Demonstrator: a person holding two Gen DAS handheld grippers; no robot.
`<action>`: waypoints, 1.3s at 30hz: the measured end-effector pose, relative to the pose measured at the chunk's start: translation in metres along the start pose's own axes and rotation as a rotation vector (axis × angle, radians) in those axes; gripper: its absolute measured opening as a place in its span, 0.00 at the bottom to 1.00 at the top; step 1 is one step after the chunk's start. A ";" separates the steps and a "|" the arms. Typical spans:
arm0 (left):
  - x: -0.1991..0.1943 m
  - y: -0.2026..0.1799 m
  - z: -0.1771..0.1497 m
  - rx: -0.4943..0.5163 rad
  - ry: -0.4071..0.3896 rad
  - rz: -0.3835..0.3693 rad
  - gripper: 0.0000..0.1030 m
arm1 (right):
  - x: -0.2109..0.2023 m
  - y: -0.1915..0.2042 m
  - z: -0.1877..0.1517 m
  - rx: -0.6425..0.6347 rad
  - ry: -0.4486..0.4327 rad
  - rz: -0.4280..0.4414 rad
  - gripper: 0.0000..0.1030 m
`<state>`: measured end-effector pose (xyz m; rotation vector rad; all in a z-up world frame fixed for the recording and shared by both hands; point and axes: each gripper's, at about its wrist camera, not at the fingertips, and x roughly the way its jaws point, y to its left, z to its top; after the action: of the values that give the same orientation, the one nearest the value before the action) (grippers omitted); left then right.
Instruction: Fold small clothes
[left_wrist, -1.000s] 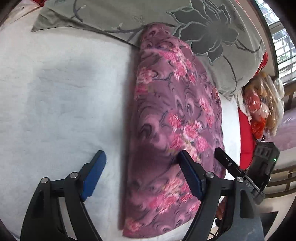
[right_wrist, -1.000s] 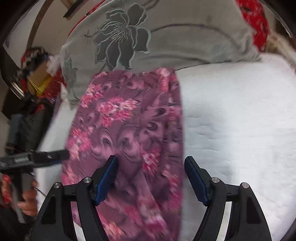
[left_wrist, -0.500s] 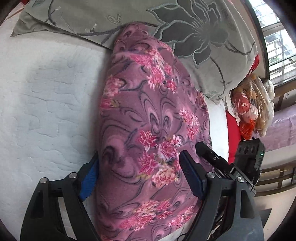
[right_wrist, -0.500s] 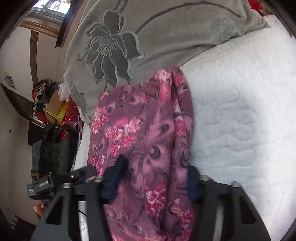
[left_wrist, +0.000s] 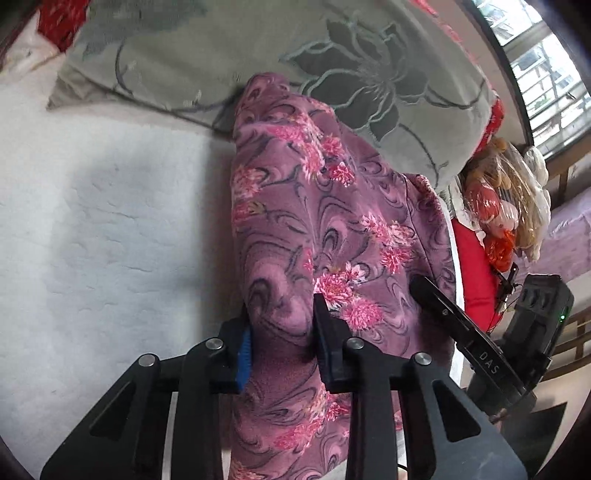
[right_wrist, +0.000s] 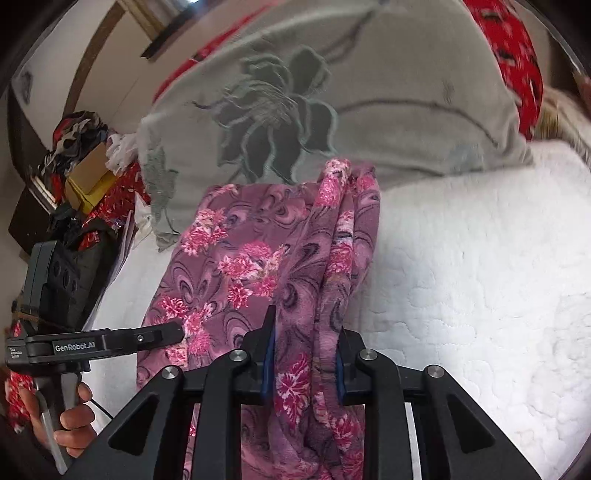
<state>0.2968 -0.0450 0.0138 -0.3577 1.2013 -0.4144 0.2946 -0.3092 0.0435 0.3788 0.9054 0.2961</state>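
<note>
A purple garment with pink flowers (left_wrist: 325, 229) lies lengthwise on the white quilted bed (left_wrist: 110, 236), its far end against a grey flowered pillow. My left gripper (left_wrist: 282, 332) is shut on the garment's near part and bunches the cloth between its blue pads. My right gripper (right_wrist: 304, 354) is shut on the same garment (right_wrist: 258, 258) along its folded right edge. In the left wrist view the right gripper shows at the right (left_wrist: 458, 325); in the right wrist view the left gripper shows at the left (right_wrist: 110, 341), held by a hand.
A large grey pillow with a dark flower (right_wrist: 332, 96) lies across the head of the bed. Red cloth and bagged toys (left_wrist: 506, 206) are heaped beside the bed near a window. Boxes and clothes (right_wrist: 85, 162) are piled at the other side.
Both grippers were open around the garment and have closed on it. The cloth is now bunched and lifted between each pair of fingers.
</note>
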 end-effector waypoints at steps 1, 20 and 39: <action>-0.005 -0.001 -0.002 0.004 -0.008 -0.001 0.25 | -0.004 0.004 0.000 -0.008 -0.004 -0.003 0.23; -0.059 0.048 -0.062 -0.034 -0.019 0.066 0.25 | -0.021 0.083 -0.050 -0.127 0.065 0.028 0.24; -0.078 0.059 -0.053 -0.026 -0.125 0.040 0.42 | -0.011 0.034 -0.059 0.053 0.052 0.018 0.50</action>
<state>0.2299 0.0417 0.0321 -0.3765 1.0908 -0.3375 0.2379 -0.2716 0.0332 0.4303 0.9625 0.3001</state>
